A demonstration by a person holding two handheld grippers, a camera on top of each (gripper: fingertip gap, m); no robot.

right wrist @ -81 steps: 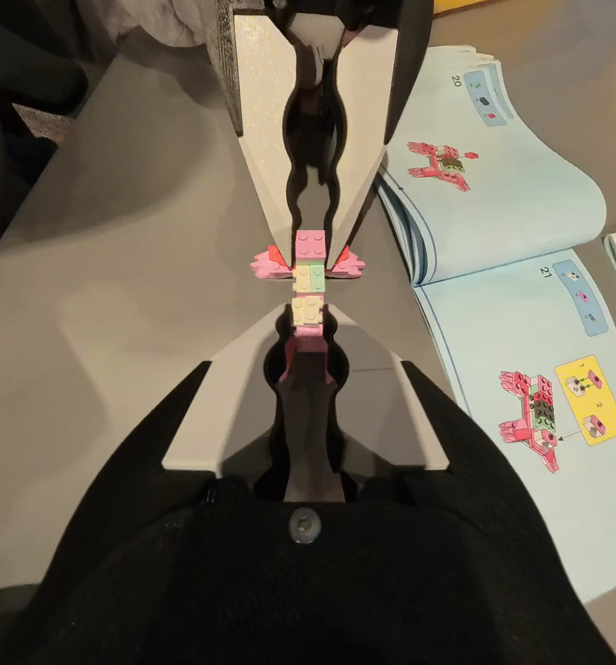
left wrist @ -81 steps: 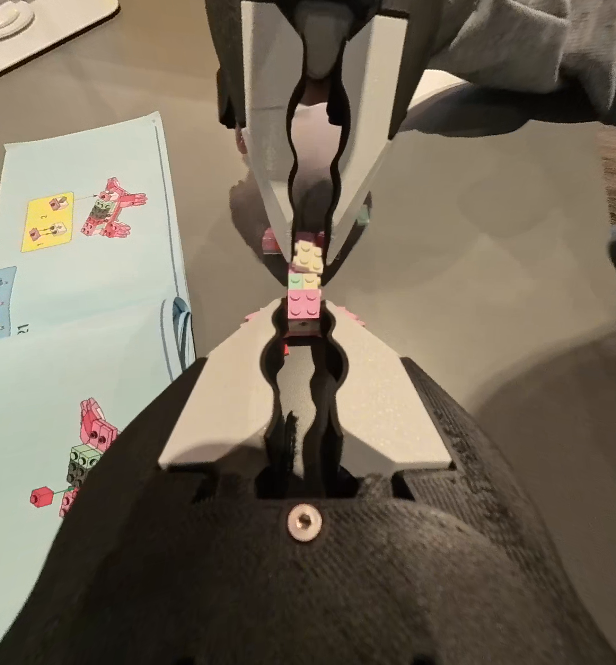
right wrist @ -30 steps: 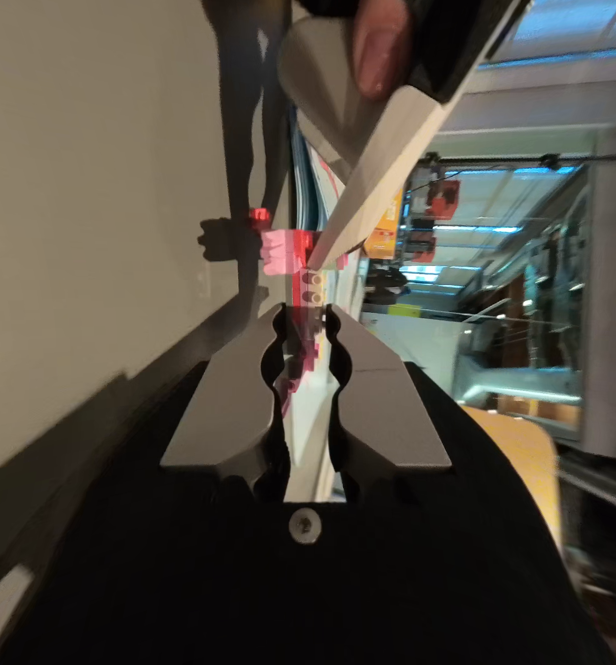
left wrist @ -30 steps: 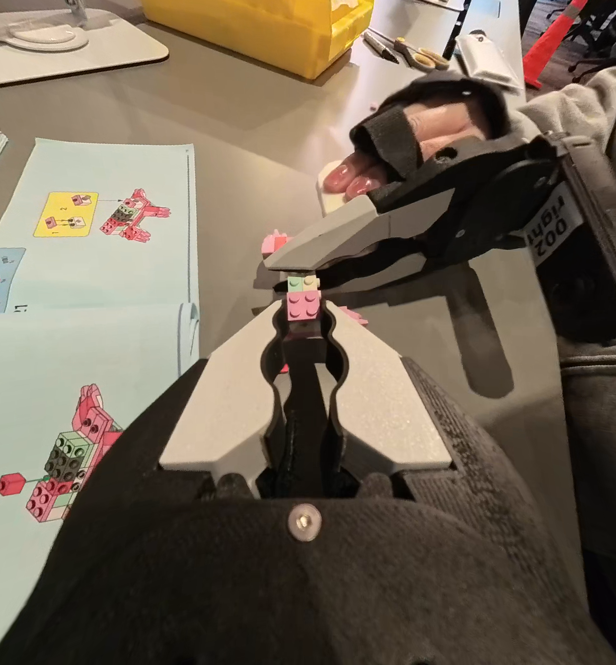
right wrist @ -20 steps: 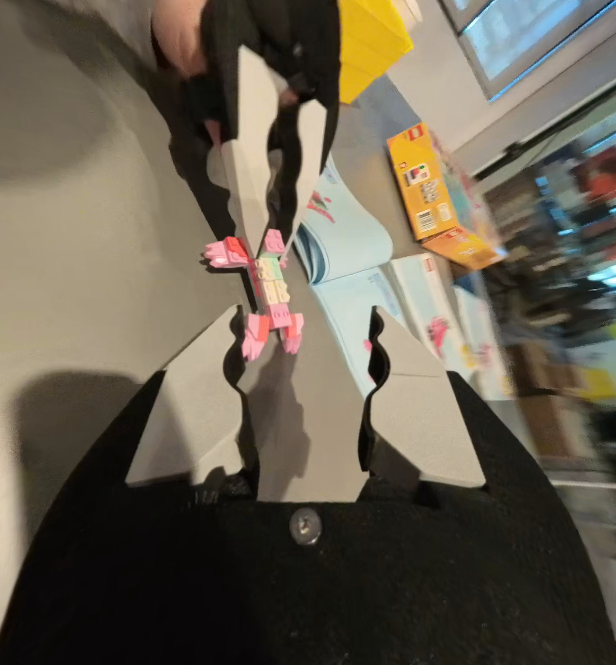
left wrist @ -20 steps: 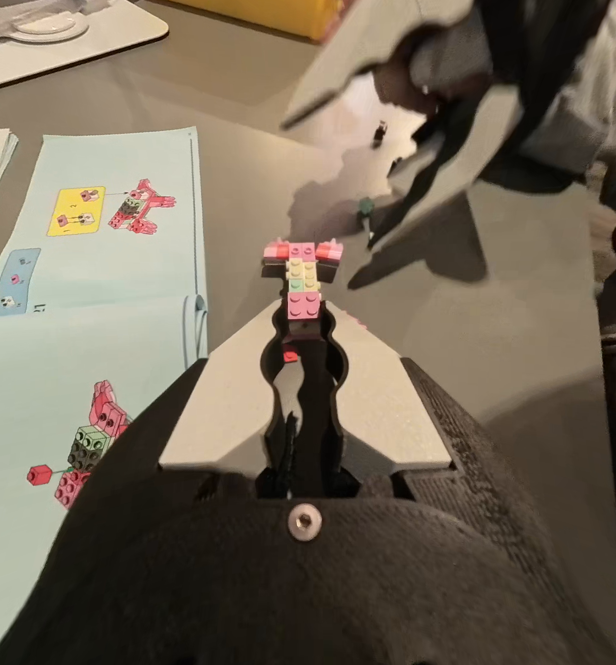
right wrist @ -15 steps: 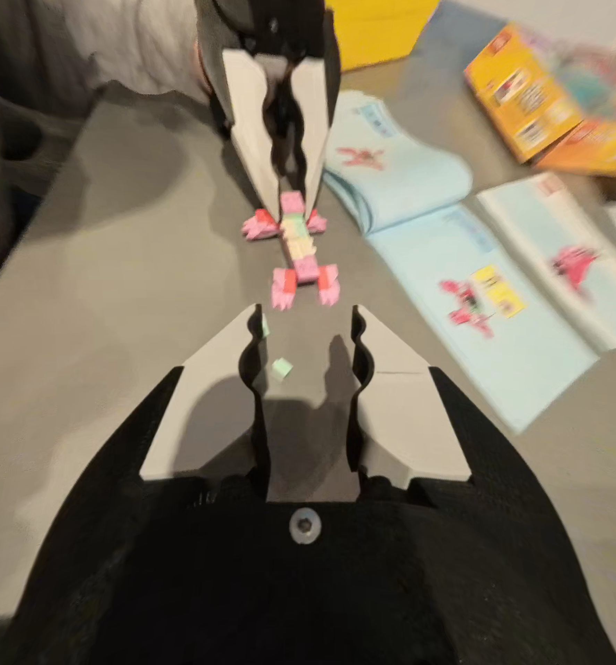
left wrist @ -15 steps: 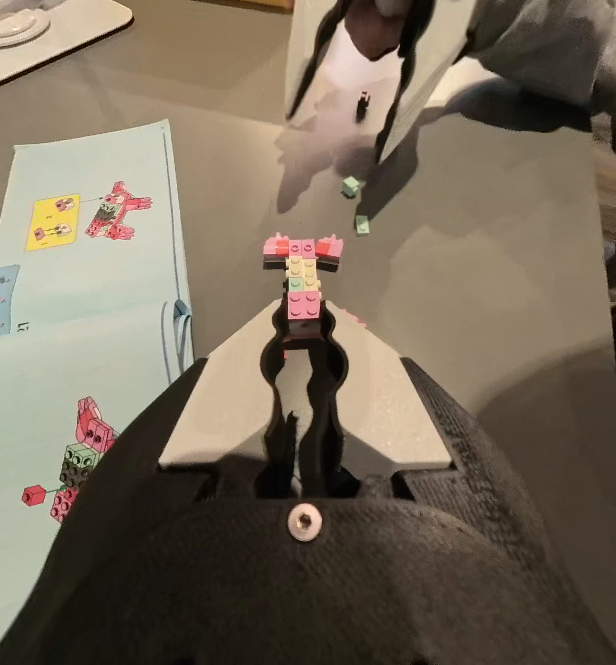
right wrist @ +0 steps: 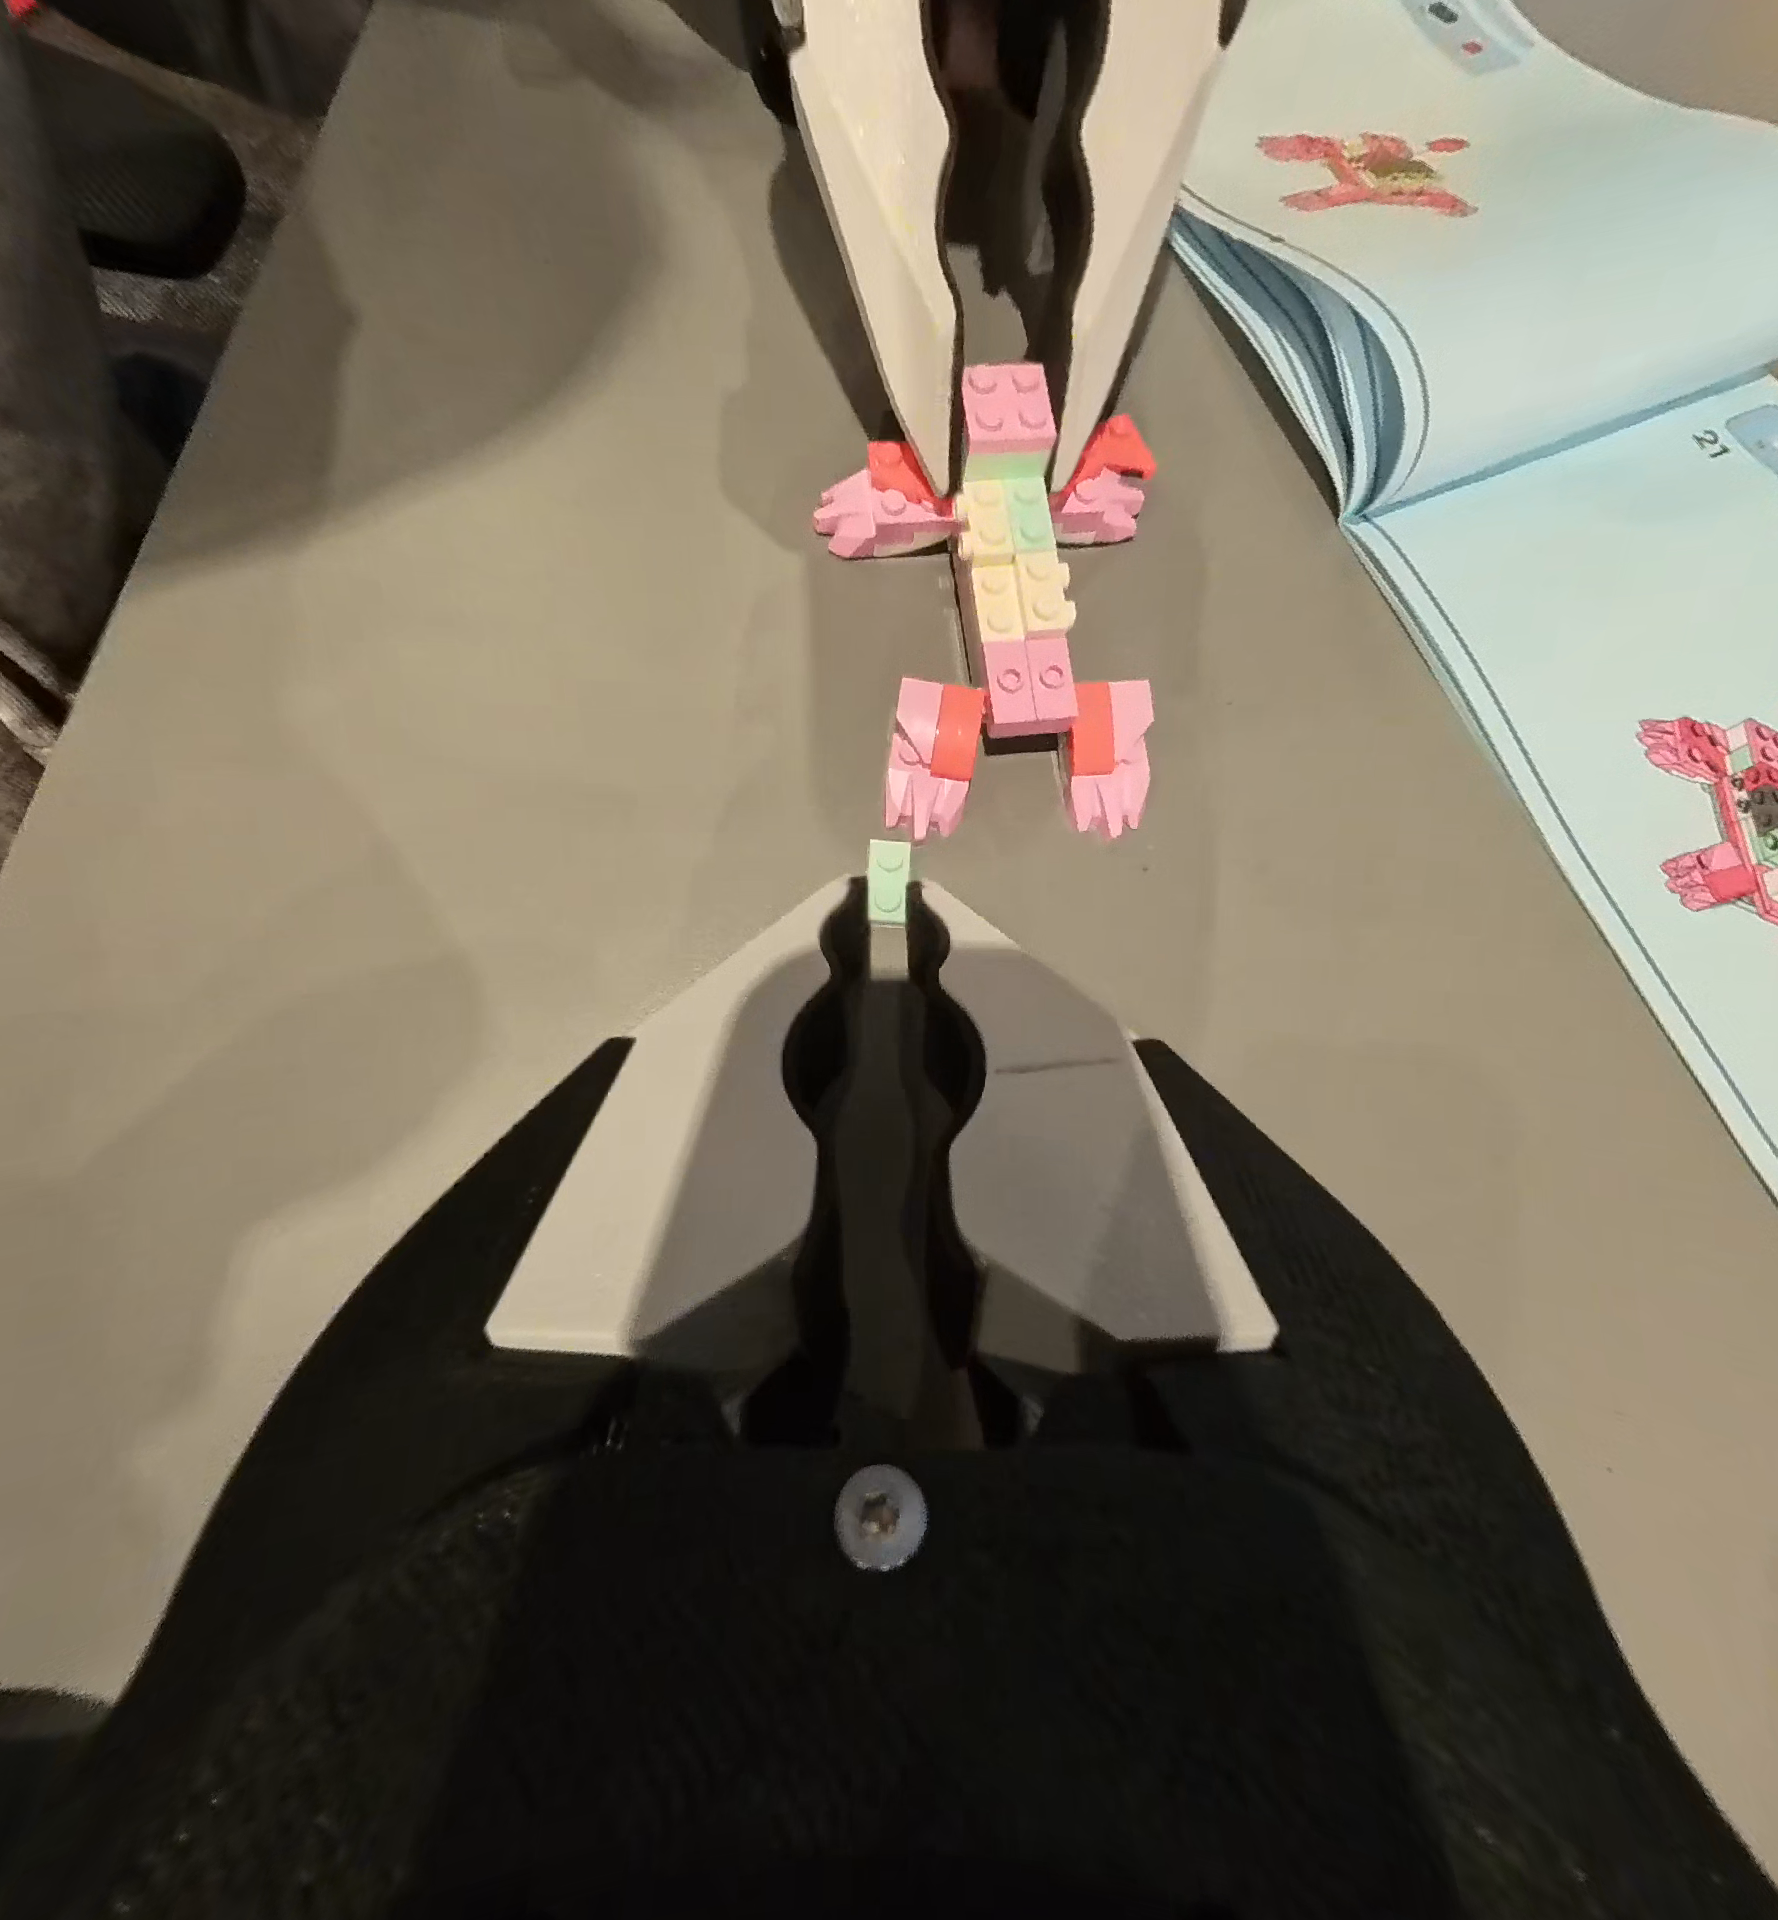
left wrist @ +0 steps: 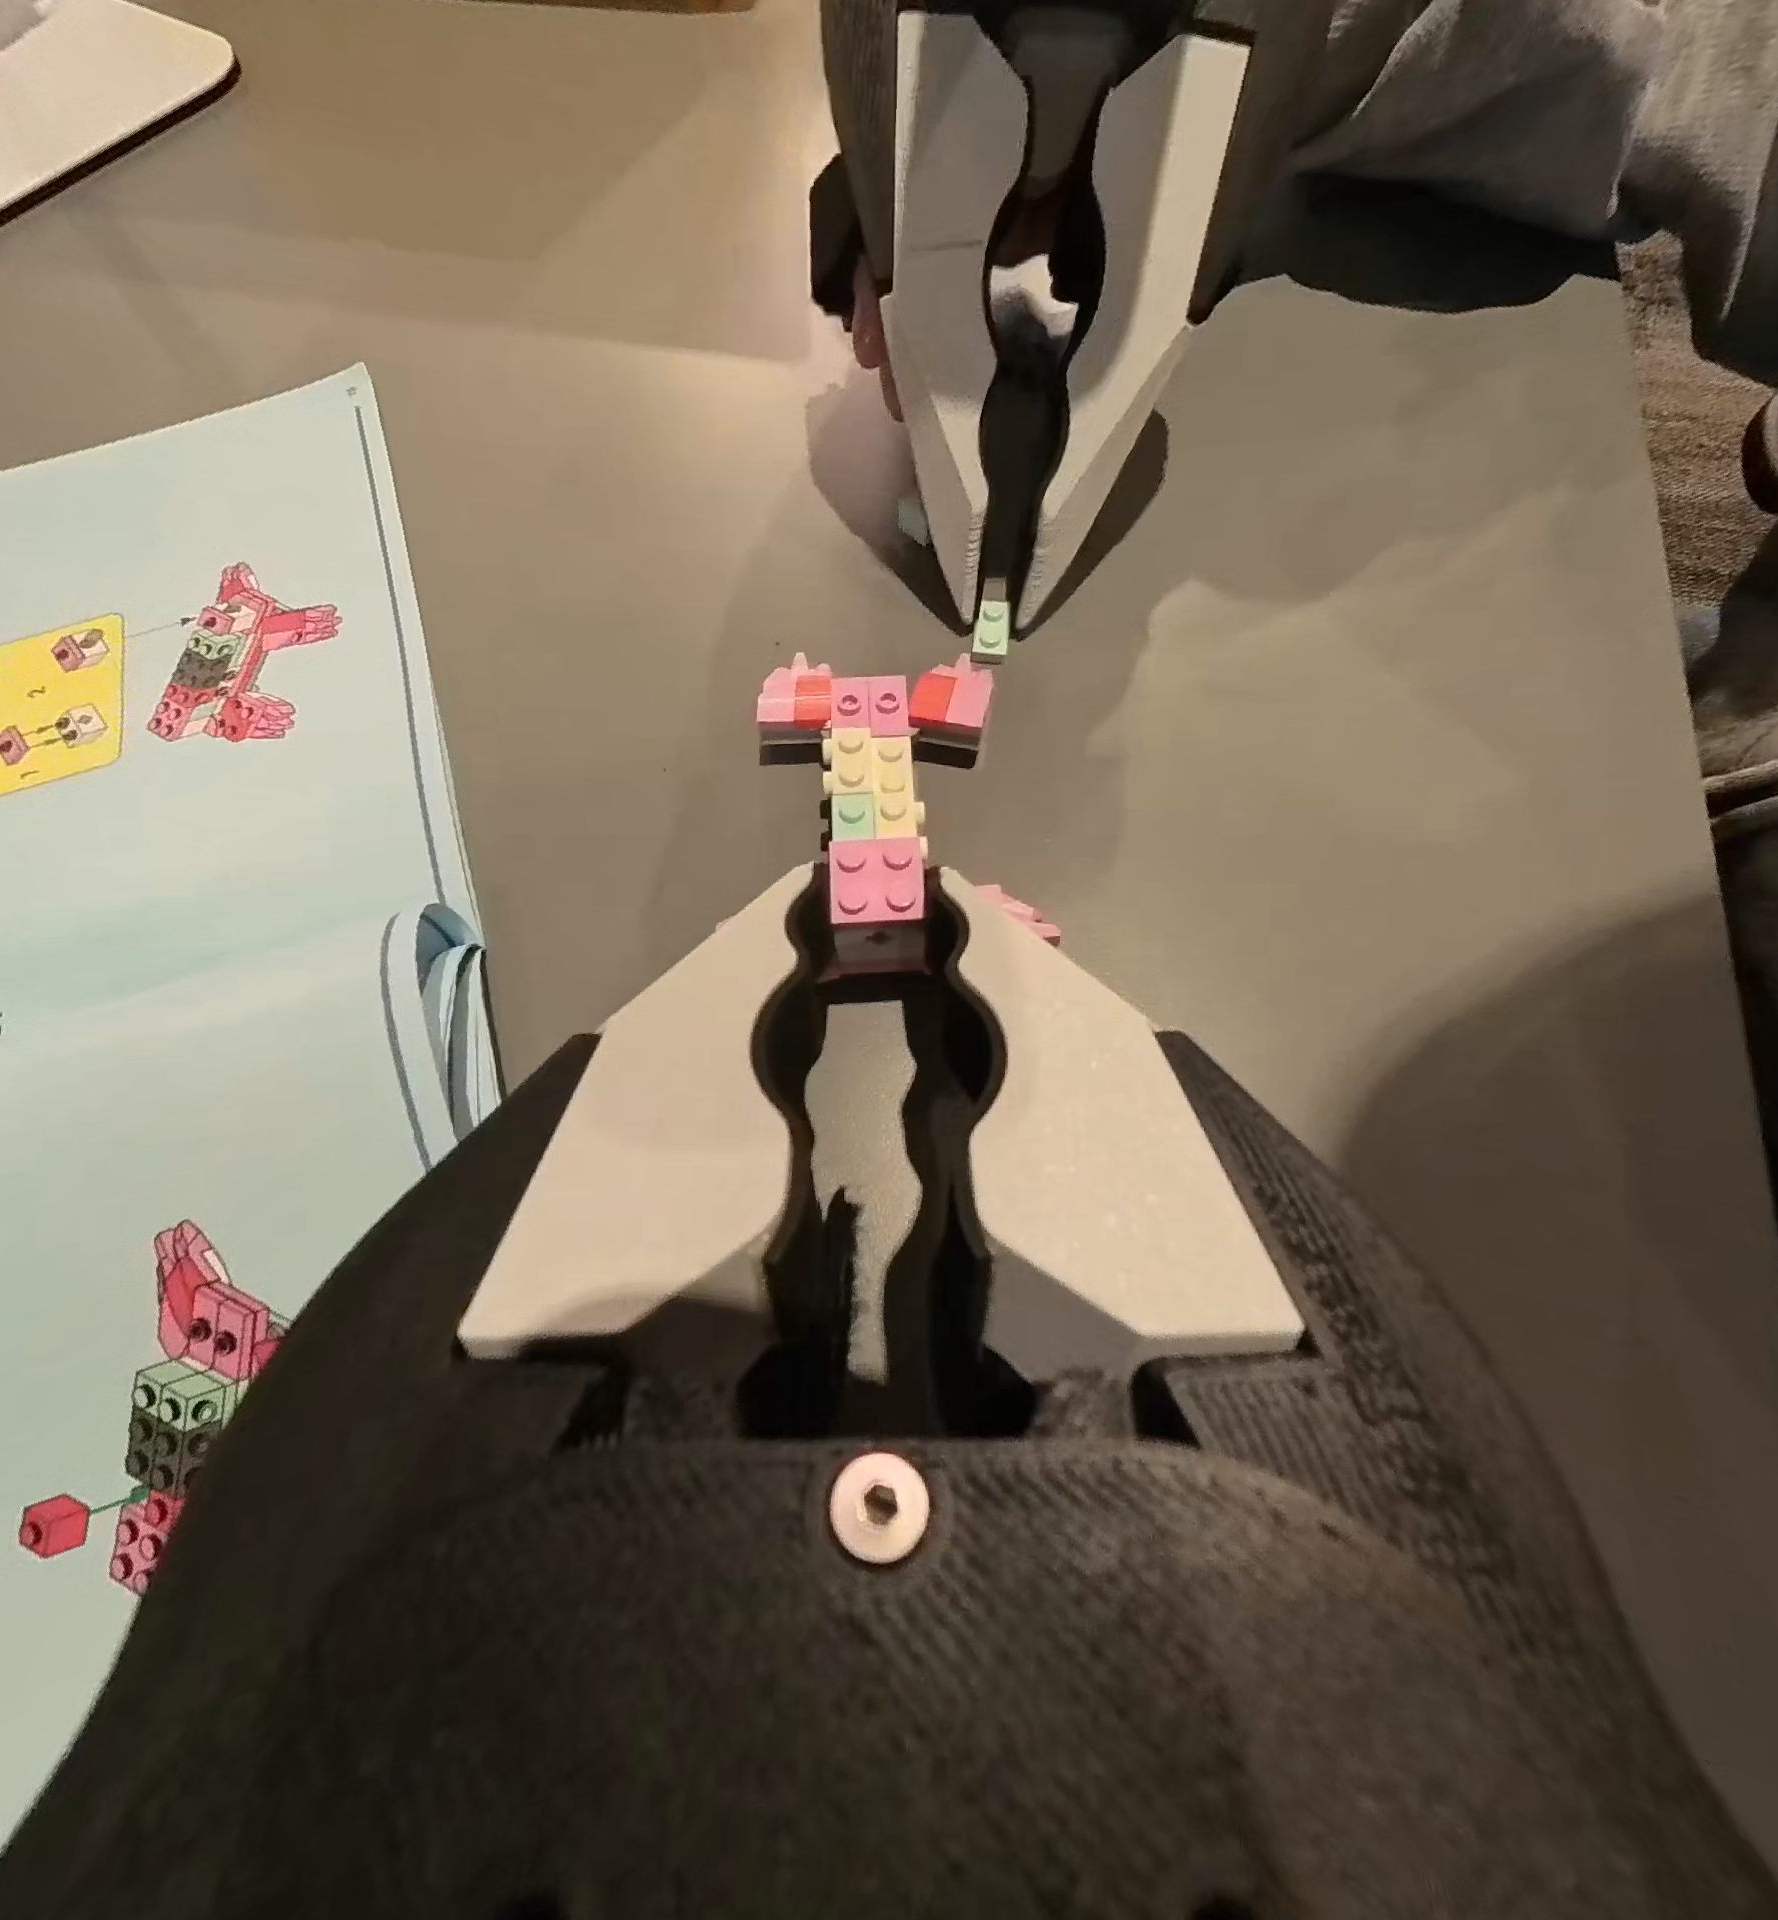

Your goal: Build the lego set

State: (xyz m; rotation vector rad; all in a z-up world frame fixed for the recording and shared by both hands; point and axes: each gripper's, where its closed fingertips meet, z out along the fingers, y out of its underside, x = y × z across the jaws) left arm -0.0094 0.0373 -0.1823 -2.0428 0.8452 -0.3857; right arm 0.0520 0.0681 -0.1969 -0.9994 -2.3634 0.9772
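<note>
A pink, cream and green lego animal (left wrist: pixel 872 790) with pink clawed feet lies on the grey table; it also shows in the right wrist view (right wrist: pixel 1015 582). My left gripper (left wrist: pixel 877 894) is shut on its pink end block (right wrist: pixel 1007 416). My right gripper (right wrist: pixel 887 894) is shut on a small mint green piece (right wrist: pixel 887 879) just short of the model's near left foot (right wrist: pixel 929 758). In the left wrist view the right gripper (left wrist: pixel 993 632) holds that green piece (left wrist: pixel 991 630) by the model's far right foot.
An open light blue instruction booklet (left wrist: pixel 168 748) lies left of the model in the left wrist view and on the right in the right wrist view (right wrist: pixel 1550 436). A second small green piece (left wrist: pixel 910 516) lies by the right gripper's finger. A grey sleeve (left wrist: pixel 1550 135) is at top right. Some 8 cm of space lies between my two pairs of fingers.
My right gripper let go of the model, swung away open, then shut on a small green piece from the table and came back beside the model's foot. My left gripper kept holding the model.
</note>
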